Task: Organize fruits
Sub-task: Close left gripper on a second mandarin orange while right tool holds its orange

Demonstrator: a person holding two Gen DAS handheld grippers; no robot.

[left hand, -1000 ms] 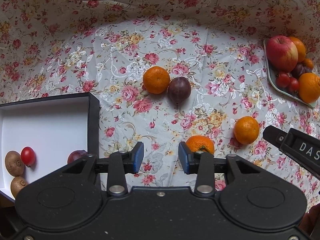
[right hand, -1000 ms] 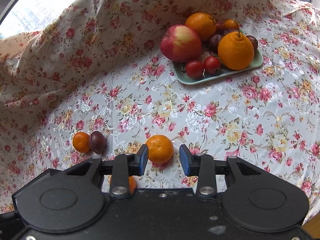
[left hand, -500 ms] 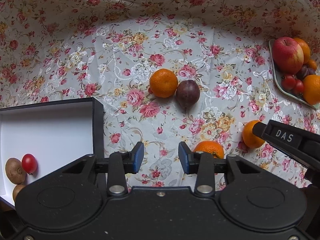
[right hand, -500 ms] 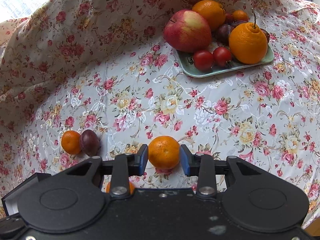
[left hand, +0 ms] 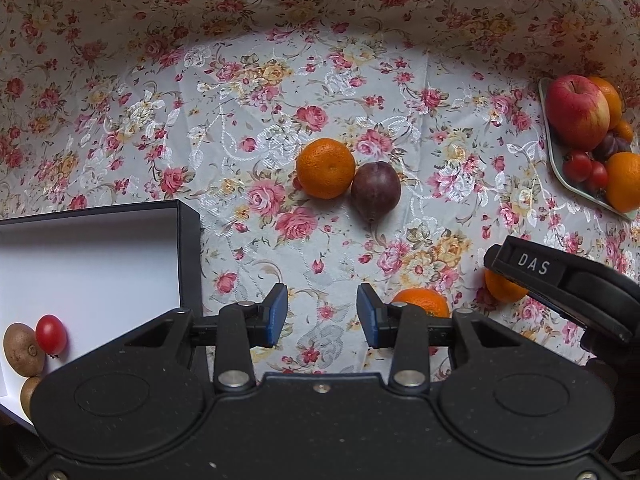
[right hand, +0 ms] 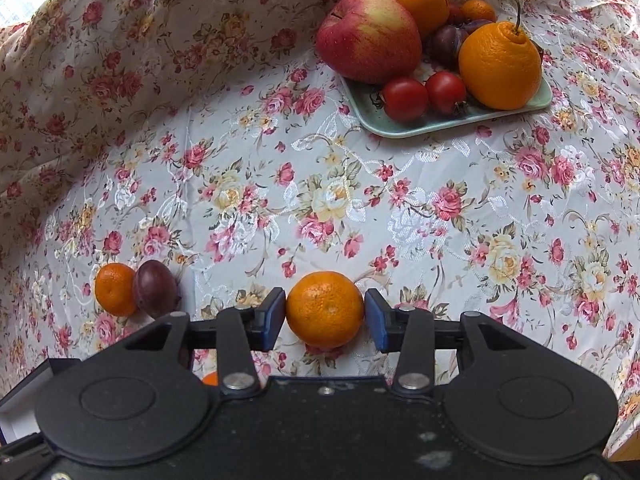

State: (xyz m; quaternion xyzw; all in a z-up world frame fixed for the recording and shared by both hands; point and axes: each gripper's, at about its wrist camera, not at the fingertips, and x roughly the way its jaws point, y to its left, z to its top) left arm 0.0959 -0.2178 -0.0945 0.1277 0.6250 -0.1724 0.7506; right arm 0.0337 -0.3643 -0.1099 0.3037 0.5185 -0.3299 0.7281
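My right gripper (right hand: 325, 314) is open and straddles a mandarin (right hand: 325, 306) lying on the floral cloth, its blue pads close beside the fruit on both sides. In the left wrist view, one of its fingers (left hand: 532, 268) covers part of that mandarin (left hand: 502, 290). My left gripper (left hand: 322, 316) hovers open with only cloth between its pads. A second mandarin (left hand: 420, 306) peeks out behind its right finger. Farther off, a third mandarin (left hand: 325, 168) touches a dark plum (left hand: 376, 191).
A black box (left hand: 188, 248) with a white inside sits at the left, holding kiwis (left hand: 22, 348) and a cherry tomato (left hand: 51, 334). A green plate (right hand: 400, 128) at the back right carries an apple (right hand: 368, 36), oranges, tomatoes and plums. The cloth rises in folds behind.
My right gripper has moved forward and down until the mandarin sits between its pads. The left gripper has shifted slightly and stays open.
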